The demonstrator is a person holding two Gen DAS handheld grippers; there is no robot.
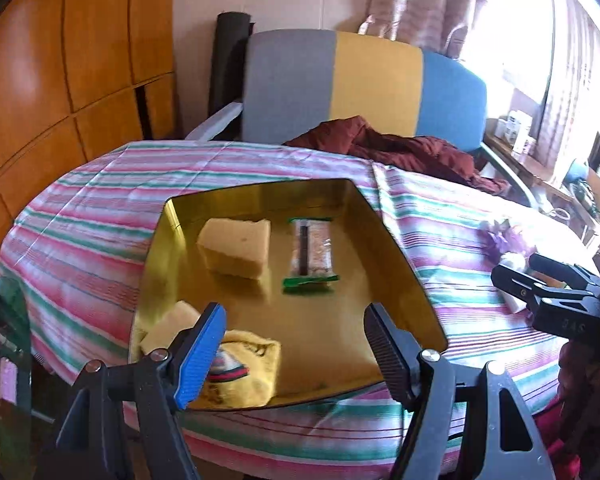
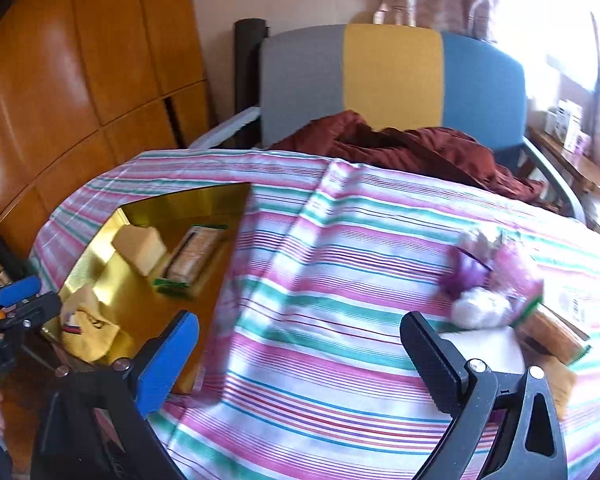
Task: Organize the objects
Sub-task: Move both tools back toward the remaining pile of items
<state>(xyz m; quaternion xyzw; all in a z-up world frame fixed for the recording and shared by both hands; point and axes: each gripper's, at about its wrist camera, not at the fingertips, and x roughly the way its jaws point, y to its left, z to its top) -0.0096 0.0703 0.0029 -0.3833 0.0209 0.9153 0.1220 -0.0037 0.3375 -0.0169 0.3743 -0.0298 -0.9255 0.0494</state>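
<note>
A gold tray [image 1: 404, 288] [image 2: 100, 264] lies on the striped tablecloth. It holds a yellow sponge [image 1: 236, 252] [image 2: 140, 248], a green-ended snack bar [image 1: 310, 256] [image 2: 192, 256], a second sponge piece [image 1: 168, 326] and a folded yellow cloth [image 1: 244, 376] [image 2: 88, 332]. My left gripper [image 1: 296, 356] is open and empty above the tray's near edge. My right gripper [image 2: 300, 360] is open and empty over the bare cloth. To its right lie purple and white pom-poms [image 2: 480, 280], a white block [image 2: 484, 344] and another snack bar [image 2: 552, 332].
A grey, yellow and blue chair [image 1: 340, 88] stands behind the table with a dark red garment [image 1: 400, 148] spilling onto the table's far edge. Wooden cabinets [image 1: 60, 80] fill the left. A cluttered shelf [image 1: 540, 160] and bright window are at right.
</note>
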